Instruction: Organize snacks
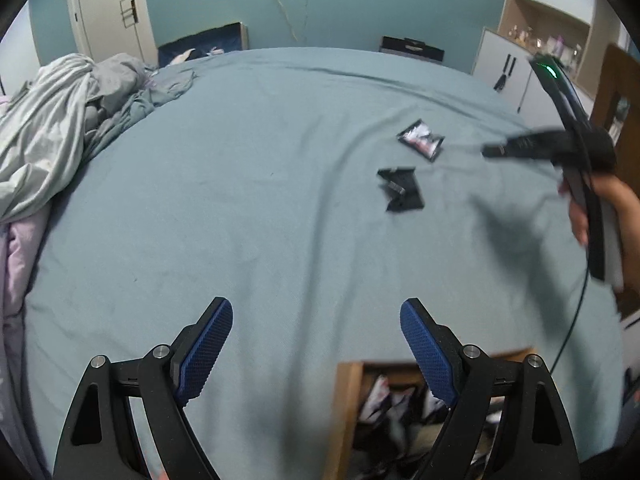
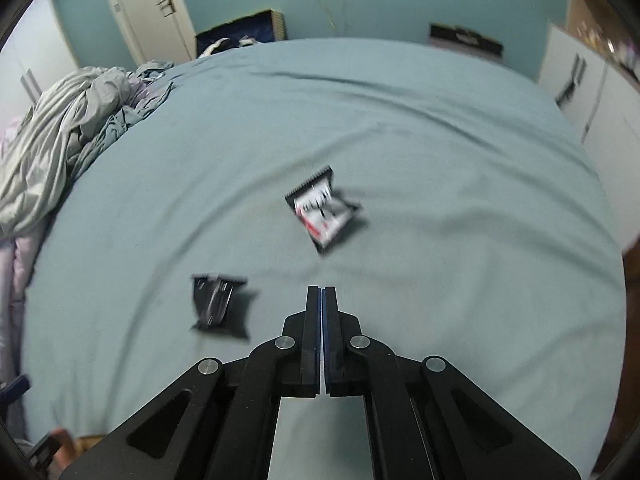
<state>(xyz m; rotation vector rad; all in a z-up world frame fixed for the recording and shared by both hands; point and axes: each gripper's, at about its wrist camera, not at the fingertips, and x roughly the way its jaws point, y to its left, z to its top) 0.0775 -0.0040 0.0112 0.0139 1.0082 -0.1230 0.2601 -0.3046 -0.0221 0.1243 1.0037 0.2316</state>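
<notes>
1. the right claw, black with blue pads, has its jaws pressed flat together with nothing between them; it hangs over the bare blue-green bed sheet and holds no snack.
2. from that claw the black-and-white foil snack packet with red print lies straight ahead and a touch higher in the right wrist view, apart from the tips. it sits as a skewed diamond: its long axis runs from the serrated edge at upper left down to a corner at lower right, so it lies diagonally across the claw's line.
3. the plain black foil snack packet lies to the left of the same claw, level with its tips and near them. its serrated edge faces up in the picture and its long axis runs roughly up and down, a little crumpled.
4. the left claw stands wide open and empty, well short of both packets, which lie far ahead and to its right; the right hand is plainly the nearer one.
5. a shallow wooden box already holding packets sits under the left claw's right finger, likely the place for the snacks.
6. judgement: the right claw must open before it can take either packet, and a turn of the wrist would suit the diagonal one.
</notes>
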